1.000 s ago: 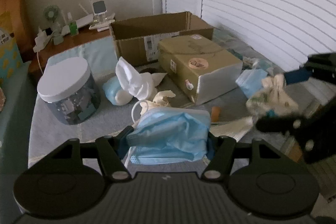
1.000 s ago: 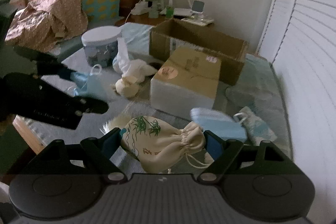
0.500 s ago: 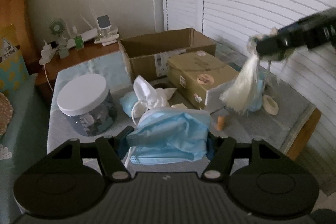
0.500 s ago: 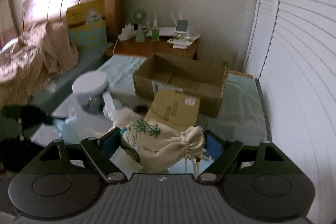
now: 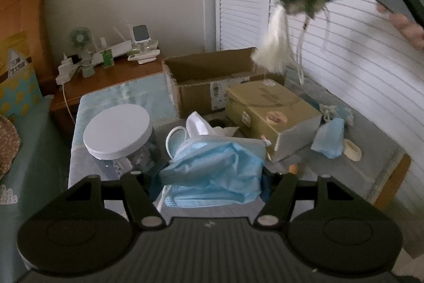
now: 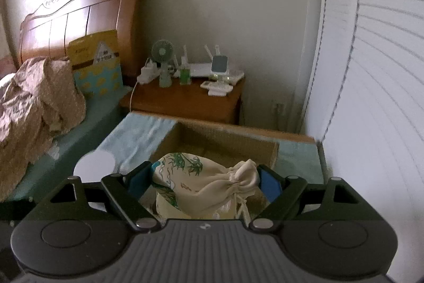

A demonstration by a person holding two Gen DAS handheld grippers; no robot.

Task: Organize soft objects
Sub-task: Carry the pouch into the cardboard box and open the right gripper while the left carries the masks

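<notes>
Two soft loads aloft: left gripper (image 5: 212,177) pinches a crumpled blue mask (image 5: 214,171) above the table; right gripper (image 6: 205,181) clamps a drawstring pouch (image 6: 204,184) over the cardboard box (image 6: 220,139); both likely light and limp, best held mid-bulk.

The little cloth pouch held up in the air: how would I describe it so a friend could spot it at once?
Start at the open cardboard box on the blue-covered table. Just above it, the right gripper holds a cream drawstring pouch between its blue fingers. Green bamboo leaves printed on it set it apart from the plain blue face masks.
</notes>
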